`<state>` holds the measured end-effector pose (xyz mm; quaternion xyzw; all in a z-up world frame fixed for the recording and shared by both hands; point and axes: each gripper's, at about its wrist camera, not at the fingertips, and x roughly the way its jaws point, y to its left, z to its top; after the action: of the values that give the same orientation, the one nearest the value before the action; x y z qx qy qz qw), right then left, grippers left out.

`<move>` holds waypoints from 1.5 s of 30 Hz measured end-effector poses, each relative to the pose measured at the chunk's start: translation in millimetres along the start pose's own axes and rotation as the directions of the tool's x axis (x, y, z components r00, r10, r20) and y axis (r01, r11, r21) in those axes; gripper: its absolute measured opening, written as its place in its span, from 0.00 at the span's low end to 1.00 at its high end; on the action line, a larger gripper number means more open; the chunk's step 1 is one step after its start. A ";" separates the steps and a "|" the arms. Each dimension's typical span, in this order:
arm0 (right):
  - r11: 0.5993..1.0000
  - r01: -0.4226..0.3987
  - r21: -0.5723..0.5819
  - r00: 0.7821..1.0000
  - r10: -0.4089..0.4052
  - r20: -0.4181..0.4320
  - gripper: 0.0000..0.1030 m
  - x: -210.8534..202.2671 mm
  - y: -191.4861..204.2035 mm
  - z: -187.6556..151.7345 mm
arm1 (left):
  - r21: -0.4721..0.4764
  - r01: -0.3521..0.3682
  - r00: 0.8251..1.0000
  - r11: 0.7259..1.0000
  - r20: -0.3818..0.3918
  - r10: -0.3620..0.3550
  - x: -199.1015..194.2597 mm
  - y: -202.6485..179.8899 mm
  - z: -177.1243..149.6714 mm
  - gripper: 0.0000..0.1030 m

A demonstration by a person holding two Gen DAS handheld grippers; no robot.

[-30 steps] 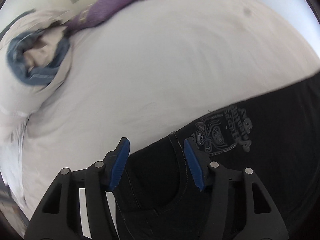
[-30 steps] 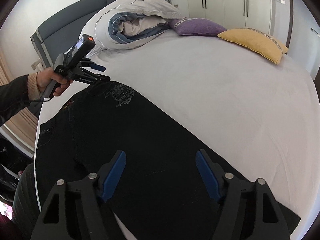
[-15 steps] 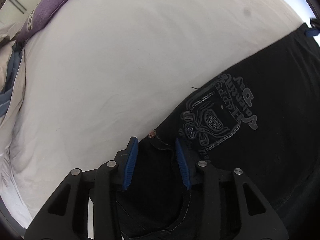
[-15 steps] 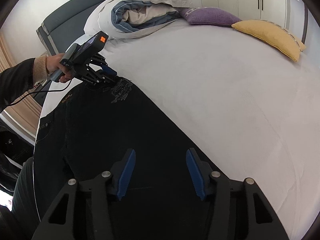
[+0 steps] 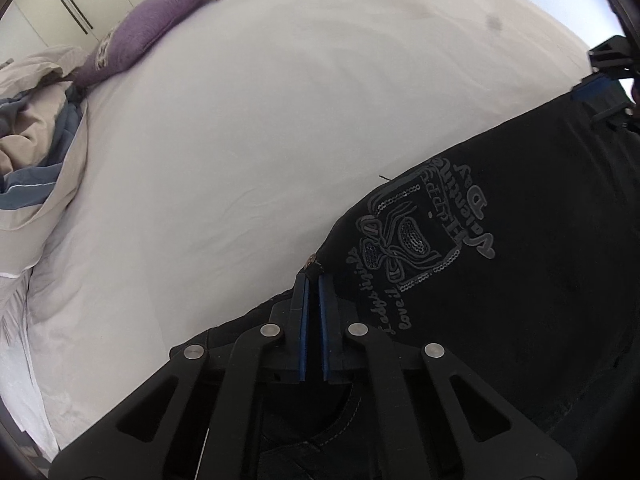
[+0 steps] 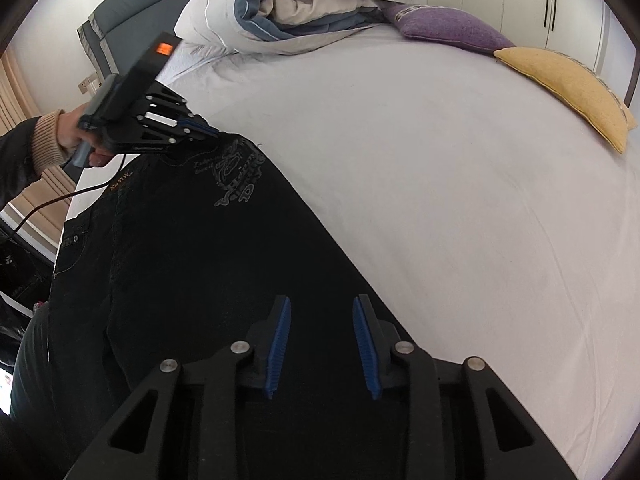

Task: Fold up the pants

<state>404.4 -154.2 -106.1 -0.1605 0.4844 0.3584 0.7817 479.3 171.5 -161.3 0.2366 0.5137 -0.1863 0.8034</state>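
Note:
Black pants [image 5: 500, 280] with a grey printed emblem [image 5: 420, 240] lie flat along the near side of a white bed. My left gripper [image 5: 313, 280] is shut on the waistband corner of the pants. It also shows in the right wrist view [image 6: 212, 134], pinching that corner. My right gripper [image 6: 320, 320] is partly open over the pants [image 6: 200, 260] at the lower leg, with cloth between its blue pads. It appears at the right edge of the left wrist view [image 5: 596, 88].
A white bed sheet [image 6: 460, 200] stretches beyond the pants. A rolled duvet [image 6: 296, 12] lies at the headboard, with a purple cushion [image 6: 448, 28] and a yellow cushion [image 6: 572, 88] beside it. The bed edge [image 6: 64, 220] runs along the left.
My left gripper has closed from open onto the waistband corner. My right gripper's jaws have narrowed and it has come lower over the pants leg.

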 end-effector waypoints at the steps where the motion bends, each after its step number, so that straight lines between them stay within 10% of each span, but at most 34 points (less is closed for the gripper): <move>1: 1.000 0.001 -0.001 1.000 -0.001 -0.006 0.34 3.6 -0.1 3.1 | -0.002 0.000 1.000 1.000 0.005 0.000 -2.8 0.4 1.9 0.03; 14: 0.996 0.009 -0.089 0.997 -0.016 -0.077 0.34 44.1 13.4 44.2 | 0.014 -0.021 0.991 1.000 0.130 0.019 -55.1 -18.0 -18.1 0.03; 23: 0.989 0.042 -0.140 0.994 -0.055 -0.093 0.04 44.9 29.3 48.0 | -0.015 -0.025 0.987 1.000 0.159 0.027 -94.2 -48.3 -51.7 0.03; 45: 0.931 0.062 -0.359 0.997 -0.075 -0.021 0.03 2.1 187.7 18.9 | 0.021 -0.076 0.974 0.997 0.218 0.070 -193.7 -111.2 -158.1 0.03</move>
<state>282.7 -12.2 -80.7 -0.3231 0.4184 0.4104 0.7430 224.4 181.8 -62.3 0.2453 0.4112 -0.1888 0.8574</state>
